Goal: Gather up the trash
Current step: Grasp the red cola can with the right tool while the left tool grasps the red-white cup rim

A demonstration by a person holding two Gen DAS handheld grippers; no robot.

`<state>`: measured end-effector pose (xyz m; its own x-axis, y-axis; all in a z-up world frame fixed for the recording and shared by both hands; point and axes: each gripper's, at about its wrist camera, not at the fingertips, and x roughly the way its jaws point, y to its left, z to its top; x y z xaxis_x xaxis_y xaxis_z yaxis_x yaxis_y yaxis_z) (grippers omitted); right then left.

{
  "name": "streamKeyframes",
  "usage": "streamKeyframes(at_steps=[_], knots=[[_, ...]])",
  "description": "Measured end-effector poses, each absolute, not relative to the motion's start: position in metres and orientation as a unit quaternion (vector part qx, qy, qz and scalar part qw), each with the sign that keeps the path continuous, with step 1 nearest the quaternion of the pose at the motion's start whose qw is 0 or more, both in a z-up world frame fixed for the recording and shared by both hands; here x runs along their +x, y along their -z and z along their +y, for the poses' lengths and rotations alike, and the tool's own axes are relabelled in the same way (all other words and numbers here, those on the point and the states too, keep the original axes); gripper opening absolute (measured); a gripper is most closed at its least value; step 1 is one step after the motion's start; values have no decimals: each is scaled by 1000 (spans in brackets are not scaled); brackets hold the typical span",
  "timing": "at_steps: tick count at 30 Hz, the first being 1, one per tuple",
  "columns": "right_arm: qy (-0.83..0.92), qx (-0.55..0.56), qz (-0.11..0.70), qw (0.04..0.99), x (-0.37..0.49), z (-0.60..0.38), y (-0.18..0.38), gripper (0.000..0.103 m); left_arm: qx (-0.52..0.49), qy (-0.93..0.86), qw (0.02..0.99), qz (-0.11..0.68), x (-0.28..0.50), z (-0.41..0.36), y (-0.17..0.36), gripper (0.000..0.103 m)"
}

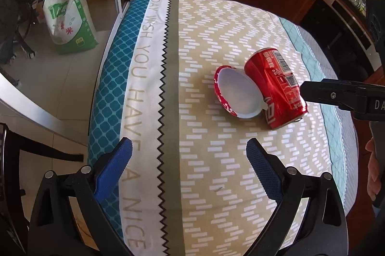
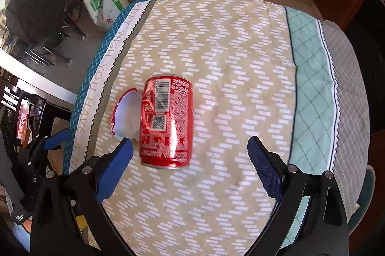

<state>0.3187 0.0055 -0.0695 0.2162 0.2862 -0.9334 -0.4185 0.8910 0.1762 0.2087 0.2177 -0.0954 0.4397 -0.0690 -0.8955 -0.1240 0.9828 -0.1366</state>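
Two pieces uncollected: red can (image 2: 166,120) lying just ahead of right claw (image 2: 190,151), left of its centreline, touching lid (image 2: 127,113) on its left; both on tabletop (image 2: 240,63). Right claw spread, empty; left claw (image 1: 189,151) spread, empty, can ahead-right; no bin visible.

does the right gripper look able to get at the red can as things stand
Probably yes. The right gripper is open with its fingers apart, and the red can lies on its side just ahead between them. Only the white cup touching the can's left side crowds the left finger.
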Motion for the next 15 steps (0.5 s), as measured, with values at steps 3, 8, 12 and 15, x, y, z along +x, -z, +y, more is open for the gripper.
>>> streamKeyframes(at_steps=[3, 8, 12, 15], knots=[[-232, -55, 588, 773, 328, 18, 77, 92, -86, -11, 843, 531, 218, 219, 97, 96], [-246, -41, 594, 765, 339, 29, 86, 84, -91, -4, 842, 532, 229, 222, 99, 96], [-257, -34, 602, 755, 344, 32, 98, 58, -97, -2, 842, 530, 236, 222, 101, 96], [-263, -31, 600, 755, 344, 30, 101, 58, -96, 1, 842, 531, 243, 218, 103, 96]])
